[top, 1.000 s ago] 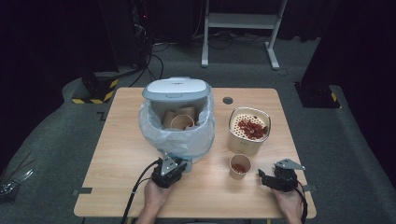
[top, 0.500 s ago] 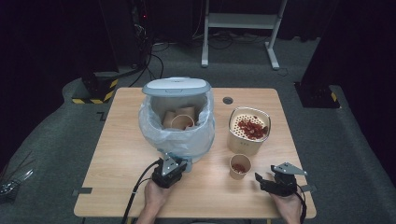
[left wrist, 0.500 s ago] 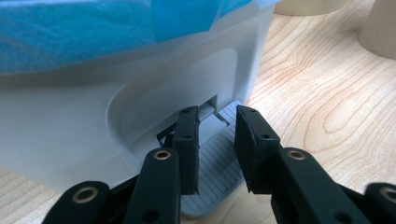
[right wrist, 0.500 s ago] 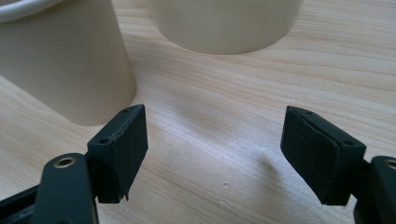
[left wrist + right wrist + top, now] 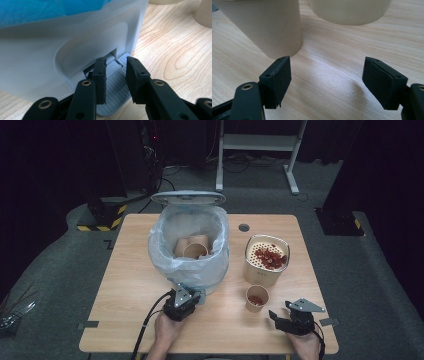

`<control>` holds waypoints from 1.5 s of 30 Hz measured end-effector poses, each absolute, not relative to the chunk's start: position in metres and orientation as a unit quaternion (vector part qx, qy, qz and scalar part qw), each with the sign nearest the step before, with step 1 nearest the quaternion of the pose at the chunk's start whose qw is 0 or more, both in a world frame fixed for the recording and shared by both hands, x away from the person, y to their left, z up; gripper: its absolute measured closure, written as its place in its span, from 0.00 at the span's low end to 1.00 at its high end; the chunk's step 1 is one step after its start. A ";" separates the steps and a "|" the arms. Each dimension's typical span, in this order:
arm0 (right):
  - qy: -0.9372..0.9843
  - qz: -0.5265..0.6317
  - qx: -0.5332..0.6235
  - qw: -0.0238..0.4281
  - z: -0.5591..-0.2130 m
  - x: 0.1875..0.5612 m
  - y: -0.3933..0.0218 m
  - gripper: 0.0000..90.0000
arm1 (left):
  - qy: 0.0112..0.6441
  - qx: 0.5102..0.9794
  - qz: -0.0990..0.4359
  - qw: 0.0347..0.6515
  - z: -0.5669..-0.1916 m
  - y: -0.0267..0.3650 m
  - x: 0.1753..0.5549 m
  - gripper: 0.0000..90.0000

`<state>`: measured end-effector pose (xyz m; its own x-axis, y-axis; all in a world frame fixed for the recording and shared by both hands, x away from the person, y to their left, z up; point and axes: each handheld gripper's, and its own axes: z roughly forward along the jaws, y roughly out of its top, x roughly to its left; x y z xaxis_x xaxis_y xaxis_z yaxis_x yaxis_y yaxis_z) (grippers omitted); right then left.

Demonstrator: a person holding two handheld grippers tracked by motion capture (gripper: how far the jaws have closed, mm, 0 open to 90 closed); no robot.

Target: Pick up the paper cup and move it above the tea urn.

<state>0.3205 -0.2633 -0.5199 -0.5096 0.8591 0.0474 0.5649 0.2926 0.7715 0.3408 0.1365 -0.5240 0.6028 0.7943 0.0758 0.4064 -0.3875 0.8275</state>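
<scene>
Small paper cup (image 5: 257, 297) upright near the front edge of the table (image 5: 130, 285), partly filled with red pieces, just in front of the bigger beige container (image 5: 260, 275) of the same red pieces. Right gripper (image 5: 274, 317) low on the table just beside the cup, jaws wide and empty. Left gripper (image 5: 190, 294) at the foot of the lined bin (image 5: 165, 250), jaws drawn narrow with nothing gripped, tips over the grey pedal (image 5: 112, 90); lid (image 5: 187, 197) raised, other paper cups (image 5: 192, 247) already inside. Likely trouble: closing the right jaws from this line would catch the cup on one side and push or tip it, spilling the red pieces; squeezing too hard would crumple the thin wall; easing off the pedal would drop the lid before the cup gets there. From the right gripper view, cup (image 5: 262, 27) off by one jaw rather than between the two, container wall (image 5: 349, 10) behind, a misalignment hard to judge from above. From the high view, the cup's contents and the open lid. From the left gripper view, the ribbed pedal beneath the tips, covered by the gripper from above.
</scene>
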 end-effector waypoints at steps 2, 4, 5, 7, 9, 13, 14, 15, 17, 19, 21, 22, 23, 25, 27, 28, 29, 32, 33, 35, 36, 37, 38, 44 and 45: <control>0.783 0.383 0.452 0.190 -0.520 0.318 -0.262 0.26 | 0.377 0.798 0.239 0.406 -0.524 0.136 0.341 0.77; 0.784 0.385 0.449 0.191 -0.520 0.317 -0.260 0.26 | 0.377 0.797 0.241 0.406 -0.524 0.136 0.341 0.77; 0.786 0.385 0.445 0.191 -0.520 0.316 -0.260 0.26 | 0.375 0.799 0.234 0.408 -0.524 0.136 0.341 0.77; 0.787 0.385 0.444 0.189 -0.521 0.315 -0.259 0.26 | 0.379 0.798 0.229 0.410 -0.524 0.137 0.341 0.77; 0.787 0.384 0.444 0.188 -0.521 0.314 -0.258 0.26 | 0.378 0.798 0.230 0.409 -0.524 0.137 0.341 0.77; 0.793 0.384 0.435 0.188 -0.519 0.313 -0.254 0.25 | 0.379 0.797 0.228 0.410 -0.524 0.137 0.341 0.77; 0.795 0.386 0.429 0.188 -0.518 0.312 -0.251 0.26 | 0.379 0.797 0.228 0.411 -0.524 0.137 0.341 0.77; 0.796 0.387 0.425 0.190 -0.518 0.312 -0.249 0.26 | 0.380 0.797 0.228 0.410 -0.524 0.137 0.341 0.77; 0.797 0.388 0.420 0.194 -0.517 0.312 -0.247 0.26 | 0.379 0.797 0.228 0.410 -0.524 0.137 0.341 0.77; 0.800 0.388 0.415 0.194 -0.517 0.311 -0.244 0.26 | 0.380 0.797 0.228 0.410 -0.524 0.137 0.341 0.77; 0.800 0.391 0.411 0.194 -0.517 0.311 -0.241 0.26 | 0.380 0.797 0.226 0.411 -0.524 0.137 0.342 0.76; 0.801 0.392 0.410 0.192 -0.517 0.311 -0.239 0.26 | 0.380 0.797 0.226 0.411 -0.524 0.137 0.342 0.76; 0.802 0.393 0.407 0.192 -0.517 0.311 -0.238 0.26 | 0.379 0.797 0.226 0.411 -0.524 0.137 0.342 0.76; 0.802 0.397 0.404 0.189 -0.516 0.313 -0.236 0.26 | 0.380 0.797 0.225 0.412 -0.524 0.137 0.342 0.76; 0.801 0.403 0.403 0.185 -0.516 0.314 -0.234 0.26 | 0.379 0.798 0.224 0.411 -0.524 0.137 0.342 0.76; 0.800 0.405 0.404 0.183 -0.515 0.314 -0.233 0.26 | 0.378 0.799 0.225 0.410 -0.524 0.137 0.342 0.75; 0.800 0.406 0.401 0.184 -0.515 0.315 -0.231 0.26 | 0.379 0.798 0.225 0.411 -0.524 0.137 0.342 0.75; 0.800 0.409 0.398 0.182 -0.513 0.318 -0.227 0.26 | 0.379 0.798 0.225 0.410 -0.524 0.137 0.342 0.75; 0.800 0.410 0.398 0.183 -0.513 0.320 -0.225 0.25 | 0.379 0.798 0.224 0.411 -0.524 0.137 0.342 0.75; 0.800 0.411 0.398 0.184 -0.513 0.322 -0.222 0.25 | 0.379 0.798 0.224 0.411 -0.524 0.137 0.342 0.75; 0.800 0.411 0.398 0.184 -0.513 0.322 -0.222 0.25 | 0.379 0.798 0.224 0.411 -0.524 0.137 0.342 0.75; 0.800 0.411 0.396 0.185 -0.512 0.323 -0.221 0.25 | 0.379 0.798 0.225 0.411 -0.524 0.137 0.342 0.75; 0.800 0.413 0.396 0.184 -0.512 0.325 -0.219 0.25 | 0.379 0.798 0.225 0.411 -0.524 0.137 0.342 0.75; 0.797 0.419 0.394 0.184 -0.511 0.330 -0.215 0.25 | 0.378 0.799 0.225 0.410 -0.524 0.137 0.342 0.75; 0.797 0.419 0.394 0.184 -0.511 0.330 -0.215 0.25 | 0.378 0.799 0.225 0.410 -0.524 0.137 0.342 0.75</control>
<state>0.3296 -0.2146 -0.5112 -0.6226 0.7816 0.0370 0.4739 0.3390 0.8127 0.3420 0.1367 -0.5244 0.6125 0.7890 0.0488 0.4202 -0.3773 0.8253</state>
